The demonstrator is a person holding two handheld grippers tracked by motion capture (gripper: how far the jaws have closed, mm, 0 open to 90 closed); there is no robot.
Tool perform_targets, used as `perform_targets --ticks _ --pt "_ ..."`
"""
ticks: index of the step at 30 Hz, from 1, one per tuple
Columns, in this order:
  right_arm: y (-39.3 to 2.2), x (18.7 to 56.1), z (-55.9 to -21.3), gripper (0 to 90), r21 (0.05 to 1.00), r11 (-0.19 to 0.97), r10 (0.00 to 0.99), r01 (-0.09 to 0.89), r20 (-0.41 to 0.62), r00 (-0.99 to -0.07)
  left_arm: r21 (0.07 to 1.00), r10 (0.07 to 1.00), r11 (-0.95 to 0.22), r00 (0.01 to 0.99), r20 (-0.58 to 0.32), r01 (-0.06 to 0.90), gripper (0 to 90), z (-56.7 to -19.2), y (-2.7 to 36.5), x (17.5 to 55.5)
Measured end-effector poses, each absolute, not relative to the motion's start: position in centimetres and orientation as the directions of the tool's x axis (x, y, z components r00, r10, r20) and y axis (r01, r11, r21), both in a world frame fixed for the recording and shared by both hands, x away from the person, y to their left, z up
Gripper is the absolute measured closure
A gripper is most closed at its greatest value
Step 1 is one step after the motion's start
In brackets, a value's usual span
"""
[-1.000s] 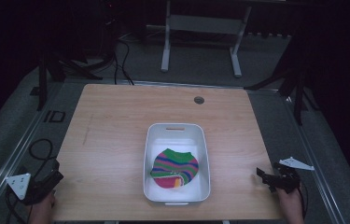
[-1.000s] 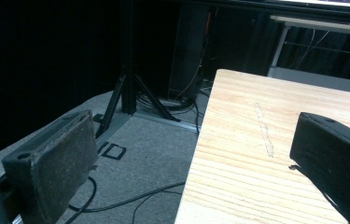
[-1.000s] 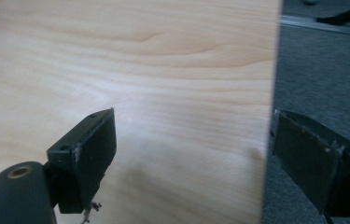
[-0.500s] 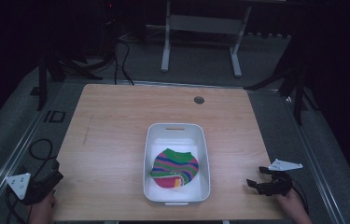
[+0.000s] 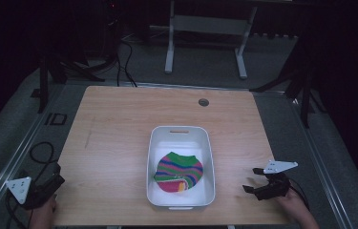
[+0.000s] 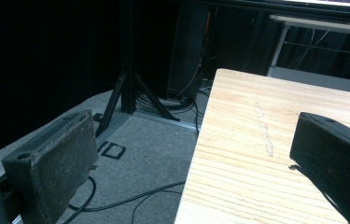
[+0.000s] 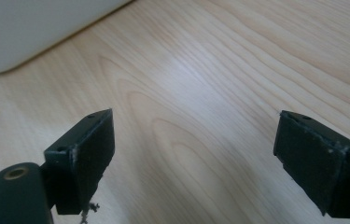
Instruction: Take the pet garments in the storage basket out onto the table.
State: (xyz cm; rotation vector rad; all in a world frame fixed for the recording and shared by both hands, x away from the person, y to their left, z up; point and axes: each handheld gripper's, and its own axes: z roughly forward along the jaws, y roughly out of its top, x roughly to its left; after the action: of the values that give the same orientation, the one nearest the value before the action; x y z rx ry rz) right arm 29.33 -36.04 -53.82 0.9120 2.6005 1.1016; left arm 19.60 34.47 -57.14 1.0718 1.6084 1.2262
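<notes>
The right gripper [image 5: 255, 181] hovers over the table [image 5: 119, 124], jaws wide apart and empty (the left gripper [image 5: 55, 179], equally wide, sits off the near-left corner). Farther in, the striped cloth [image 5: 179, 171] lies inside the white bin [image 5: 179, 131].

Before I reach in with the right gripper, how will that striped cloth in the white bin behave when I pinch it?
The striped cloth lies folded and flattened in the white bin, so it is probably floppy and will drape when lifted. It looks light, likely offering little resistance. Pinching one layer may unfold it, so expect it to trail. The right gripper is open and apart from the bin.
</notes>
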Motion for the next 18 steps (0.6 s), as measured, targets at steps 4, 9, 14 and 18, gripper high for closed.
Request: perform_targets --ticks 4,9,14,18 --pt "-35.1 29.5 -53.4 12.2 0.689 0.562 0.57 0.457 0.078 -0.818 0.977 0.95 0.16 -0.293 -0.112 0.142 1.2 -57.1 34.5 19.6" --pt "-34.0 29.6 -52.6 12.2 0.693 0.576 0.54 0.435 0.077 -0.838 0.977 0.95 0.157 -0.291 -0.11 0.143 1.2 -57.1 34.4 19.6" --pt "-32.5 29.8 -50.9 12.6 0.699 0.595 0.489 0.396 0.076 -0.869 0.977 0.951 0.156 -0.291 -0.108 0.145 1.2 -57.1 34.4 19.6" --pt "-31.5 29.9 -49.7 12.6 0.703 0.609 0.455 0.368 0.071 -0.888 0.977 0.951 0.156 -0.291 -0.109 0.144 1.2 -57.1 34.4 19.6"
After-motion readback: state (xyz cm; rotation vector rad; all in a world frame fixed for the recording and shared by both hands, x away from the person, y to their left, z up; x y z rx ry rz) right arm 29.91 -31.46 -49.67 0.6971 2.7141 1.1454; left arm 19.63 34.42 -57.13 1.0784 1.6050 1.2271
